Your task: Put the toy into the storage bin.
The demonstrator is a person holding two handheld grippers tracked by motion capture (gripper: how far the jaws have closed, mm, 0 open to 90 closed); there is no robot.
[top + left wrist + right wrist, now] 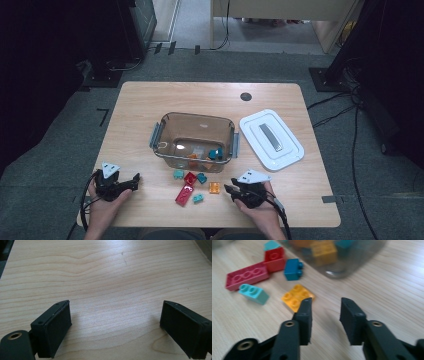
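**Right gripper by the orange brick**

The right gripper (324,307) hovers with jaws apart and nothing between them, just beside the flat orange brick (296,297), perhaps not touching. The high view alone shows the clear bin (165,131) and white lid (292,150). The left gripper (115,325) gapes wide over bare table (105,270).

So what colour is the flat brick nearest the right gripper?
Orange-yellow brick, four studs on top; the right gripper view shows it best, just beyond the right gripper.

Black claw (324,312), grey triangular plate, trailing cable
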